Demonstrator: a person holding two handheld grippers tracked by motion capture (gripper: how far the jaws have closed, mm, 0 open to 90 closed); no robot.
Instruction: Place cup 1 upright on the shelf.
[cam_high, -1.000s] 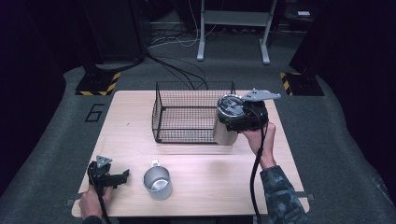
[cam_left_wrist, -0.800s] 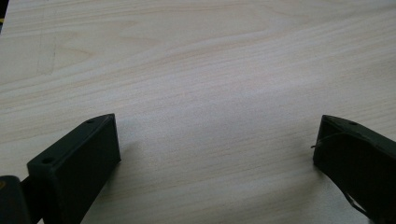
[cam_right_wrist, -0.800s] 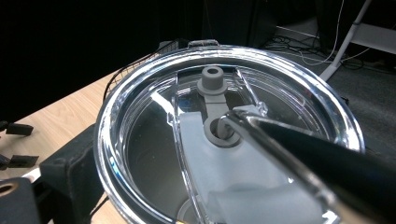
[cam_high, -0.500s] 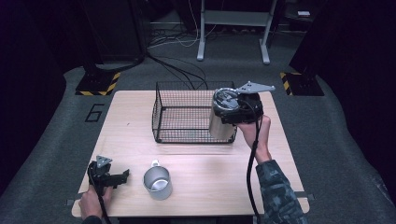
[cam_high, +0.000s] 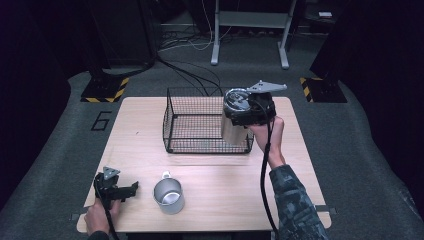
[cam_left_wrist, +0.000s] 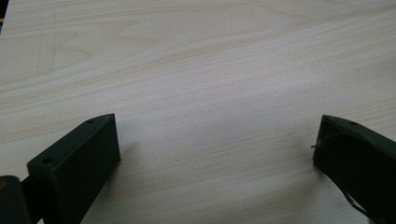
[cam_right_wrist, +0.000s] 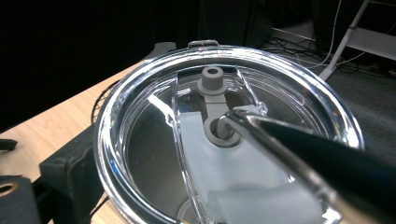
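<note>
While the right gripper (cam_high: 246, 111) is held up at the right end of the wire basket (cam_high: 200, 122), its jaws are clamped on a steel tumbler (cam_high: 234, 129) with a clear lid (cam_right_wrist: 224, 140), one jaw dark against the tumbler's side and the other lying across the lid in the right gripper view. That tumbler hangs upright at the basket's right end; from the high view I cannot tell whether its base is inside the mesh or just over the rim. In the right gripper view the lid shows a grey plug and a sliding tab at its centre. A person's right hand (cam_high: 267, 135) grips the tool from the basket's right side, with a camouflage sleeve (cam_high: 290, 200) trailing back toward the counter's near edge. Well apart from the basket, near the counter's front left corner, the left gripper (cam_high: 125, 190) rests low on the wooden counter (cam_high: 140, 140) in the person's left hand (cam_high: 100, 217); its jaws stand wide apart over bare wood, holding nothing. Between that gripper and the basket, nearer the gripper, a small metal mug (cam_high: 168, 196) stands upright on the counter with its handle turned toward the basket.
</note>
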